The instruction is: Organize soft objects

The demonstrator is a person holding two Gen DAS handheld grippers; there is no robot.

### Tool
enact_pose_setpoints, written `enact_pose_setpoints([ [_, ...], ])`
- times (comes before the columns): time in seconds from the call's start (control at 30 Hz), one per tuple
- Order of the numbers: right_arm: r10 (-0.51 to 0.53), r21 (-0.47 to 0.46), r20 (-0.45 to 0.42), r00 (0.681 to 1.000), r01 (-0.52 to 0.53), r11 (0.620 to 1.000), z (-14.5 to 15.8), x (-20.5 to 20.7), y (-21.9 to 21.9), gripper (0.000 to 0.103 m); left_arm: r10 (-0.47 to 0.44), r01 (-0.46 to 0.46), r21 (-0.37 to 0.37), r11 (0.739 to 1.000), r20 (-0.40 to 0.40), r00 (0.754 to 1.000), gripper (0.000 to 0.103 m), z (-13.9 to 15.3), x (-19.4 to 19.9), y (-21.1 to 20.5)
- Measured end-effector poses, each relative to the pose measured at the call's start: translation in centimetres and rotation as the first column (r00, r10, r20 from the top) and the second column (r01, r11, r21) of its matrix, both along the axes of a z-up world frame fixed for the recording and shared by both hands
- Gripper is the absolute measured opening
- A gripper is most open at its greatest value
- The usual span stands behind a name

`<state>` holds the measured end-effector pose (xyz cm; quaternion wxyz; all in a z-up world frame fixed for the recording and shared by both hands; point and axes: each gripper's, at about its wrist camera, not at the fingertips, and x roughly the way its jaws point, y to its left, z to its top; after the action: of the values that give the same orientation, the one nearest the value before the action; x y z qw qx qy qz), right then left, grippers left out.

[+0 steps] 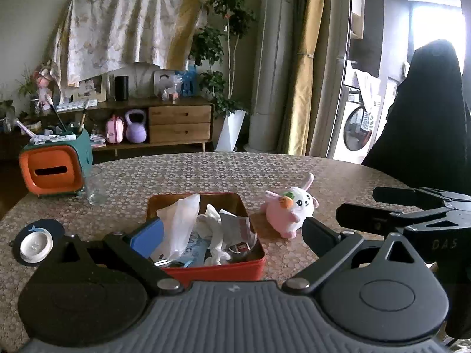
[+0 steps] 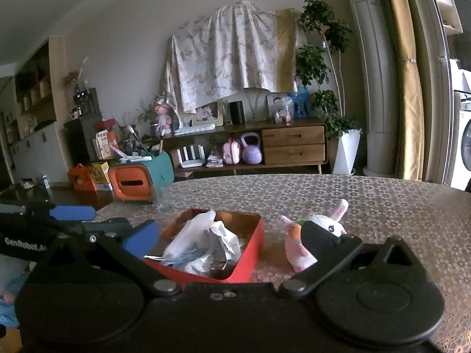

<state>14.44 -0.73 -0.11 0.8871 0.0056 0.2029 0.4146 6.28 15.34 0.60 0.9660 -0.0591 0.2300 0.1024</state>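
Note:
A pink and white plush rabbit (image 1: 290,210) holding a carrot lies on the table to the right of a red tin box (image 1: 217,270). The box holds crumpled tissues and plastic wrappers (image 1: 206,229). My left gripper (image 1: 232,232) is open, hovering over the near edge of the box, empty. In the right wrist view the rabbit (image 2: 300,250) lies right of the red box (image 2: 250,253). My right gripper (image 2: 229,238) is open and empty; its right finger partly covers the rabbit. The right gripper (image 1: 412,209) also shows in the left wrist view, right of the rabbit.
An orange and green tissue holder (image 1: 54,170) and a clear glass (image 1: 95,189) stand at the table's far left. A round dark coaster with a white lid (image 1: 36,245) lies at the near left. A dark chair back (image 1: 426,117) rises behind the table's right side.

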Motion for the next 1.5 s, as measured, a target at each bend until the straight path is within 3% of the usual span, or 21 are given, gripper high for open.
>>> enact_pose_setpoints([
  [0.27,-0.006,-0.005,-0.012,1.0,0.006,1.0,-0.34,0.02,-0.31,0.103,0.01,-0.01,0.028,1.0,0.008,1.0,0.103,-0.02,-0.36,-0.58],
  [1.5,-0.01,0.002,-0.005,1.0,0.01,1.0,-0.39,-0.66,-0.91,0.103,0.005,-0.004,-0.019,1.0,0.008,1.0,0.103,-0.31,-1.01,-0.52],
])
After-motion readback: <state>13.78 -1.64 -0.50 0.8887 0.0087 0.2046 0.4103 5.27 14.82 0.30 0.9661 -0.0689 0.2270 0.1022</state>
